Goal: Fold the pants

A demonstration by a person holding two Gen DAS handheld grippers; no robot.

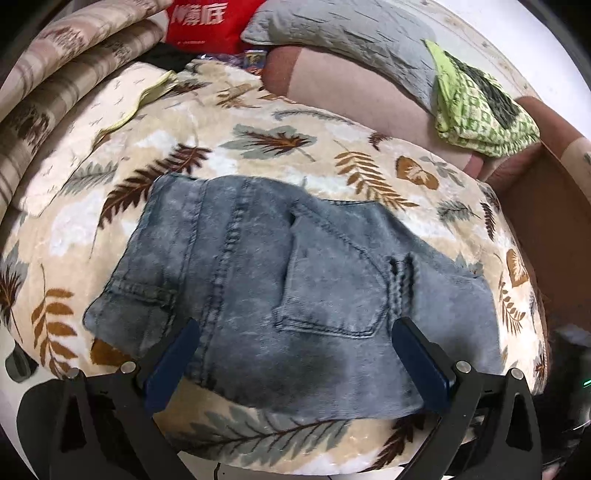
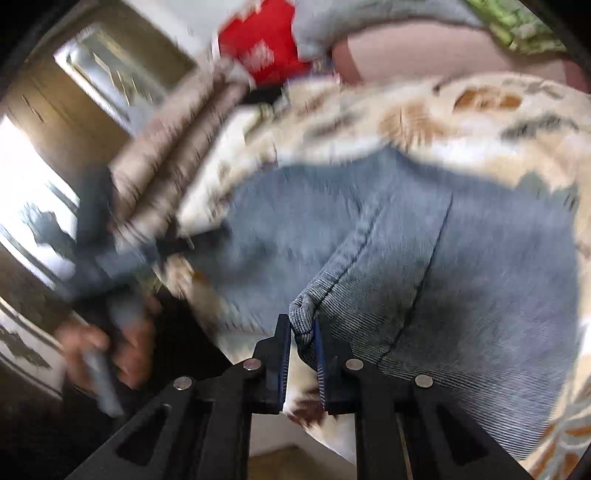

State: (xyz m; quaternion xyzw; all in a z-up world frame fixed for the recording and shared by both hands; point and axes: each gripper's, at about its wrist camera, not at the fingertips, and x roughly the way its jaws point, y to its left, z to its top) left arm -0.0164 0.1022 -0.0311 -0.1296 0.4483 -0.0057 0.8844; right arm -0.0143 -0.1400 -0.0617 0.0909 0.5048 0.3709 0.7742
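Observation:
Grey-blue denim pants [image 1: 280, 288] lie folded in a rough rectangle on a leaf-print blanket [image 1: 280, 147], back pocket up. My left gripper [image 1: 295, 332] is open just above the near part of the pants, its blue pads on either side and holding nothing. In the blurred right wrist view, my right gripper [image 2: 301, 325] is shut on a bunched corner of the pants [image 2: 424, 258], at a seam near the edge of the bed.
A green checked cloth [image 1: 476, 107] lies on a pink-brown cushion [image 1: 351, 92] at the back right. A grey pillow [image 1: 351, 33], a red bag [image 1: 210, 22] and striped folded bedding [image 1: 62, 81] lie behind. A person's hand [image 2: 110, 350] shows at left.

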